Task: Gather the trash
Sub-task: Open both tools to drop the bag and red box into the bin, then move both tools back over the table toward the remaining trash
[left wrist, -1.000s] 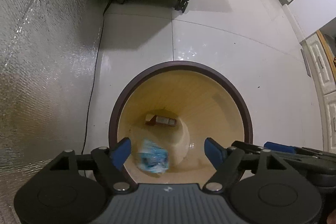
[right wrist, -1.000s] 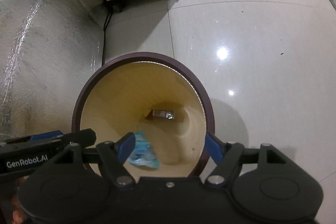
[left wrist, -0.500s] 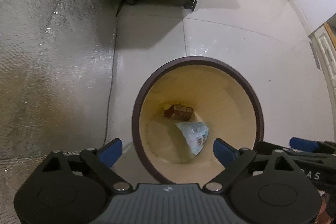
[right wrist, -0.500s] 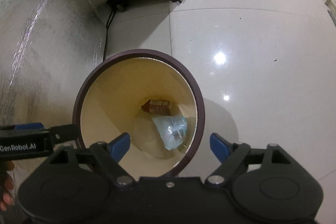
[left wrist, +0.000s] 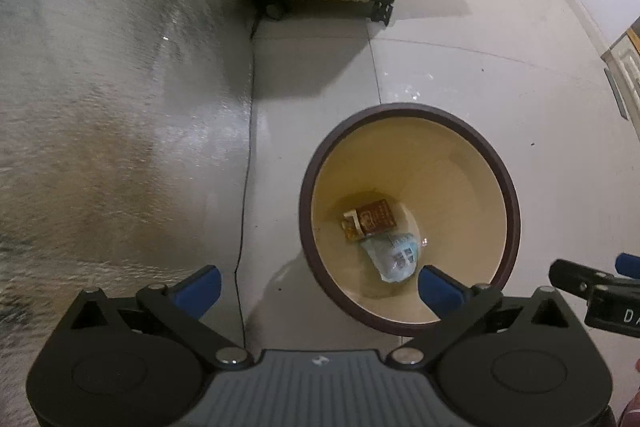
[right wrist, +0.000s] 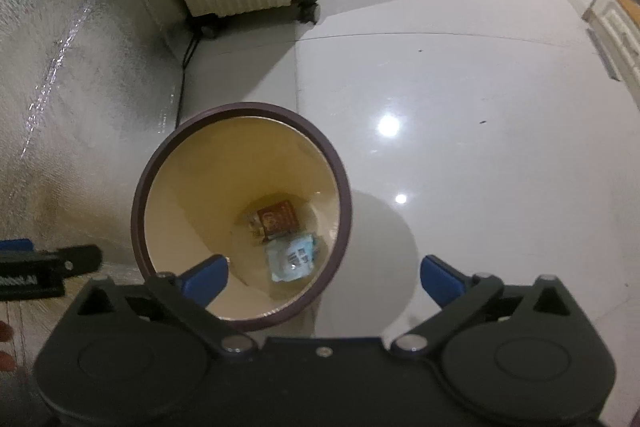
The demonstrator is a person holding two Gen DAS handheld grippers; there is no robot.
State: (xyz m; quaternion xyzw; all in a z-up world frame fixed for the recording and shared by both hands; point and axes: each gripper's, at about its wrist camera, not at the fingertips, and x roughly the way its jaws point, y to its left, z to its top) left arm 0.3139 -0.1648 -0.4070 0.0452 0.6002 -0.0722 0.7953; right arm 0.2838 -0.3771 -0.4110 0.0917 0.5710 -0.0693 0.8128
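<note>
Faintly, "GenRobot.AI" fragment on left gripper (right wrist: 48, 273).

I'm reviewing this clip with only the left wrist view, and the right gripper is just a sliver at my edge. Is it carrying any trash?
Observer: No. In the right wrist view, the right gripper is open with nothing between its fingers.
Operator: Where is it relative to the bin?
Observer: Its left finger overlaps the opening of the bin. The other finger is over bare floor.
Operator: What shows on that floor side?
Observer: The bin's shadow and two light glints.
</note>
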